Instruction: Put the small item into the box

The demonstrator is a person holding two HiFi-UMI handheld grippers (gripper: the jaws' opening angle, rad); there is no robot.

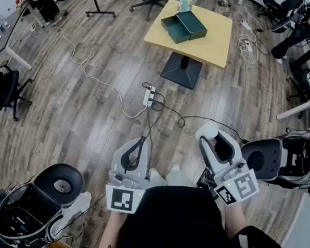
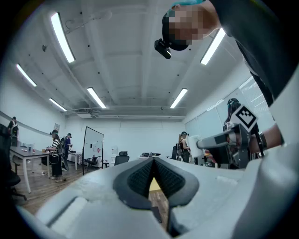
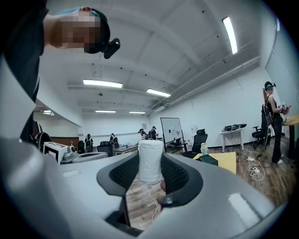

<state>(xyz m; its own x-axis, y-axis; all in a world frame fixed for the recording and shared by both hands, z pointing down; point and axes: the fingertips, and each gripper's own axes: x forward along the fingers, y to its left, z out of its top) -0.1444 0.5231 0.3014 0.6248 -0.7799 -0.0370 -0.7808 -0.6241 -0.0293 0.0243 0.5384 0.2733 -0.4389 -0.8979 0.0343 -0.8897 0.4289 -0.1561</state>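
Between the jaws of the right gripper (image 3: pixel 150 164) sits a clamped white roll (image 3: pixel 150 156), partly hidden; left gripper (image 2: pixel 153 162) closed.

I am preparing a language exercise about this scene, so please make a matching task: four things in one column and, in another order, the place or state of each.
Things:
1. white roll
2. dark green box
3. power strip
4. left gripper

Places or states:
A. lying on the wooden floor
B. jaws together, nothing between them
C. gripped between the jaws of the right gripper
D. open, on the yellow table

Pairs: 1-C, 2-D, 3-A, 4-B.
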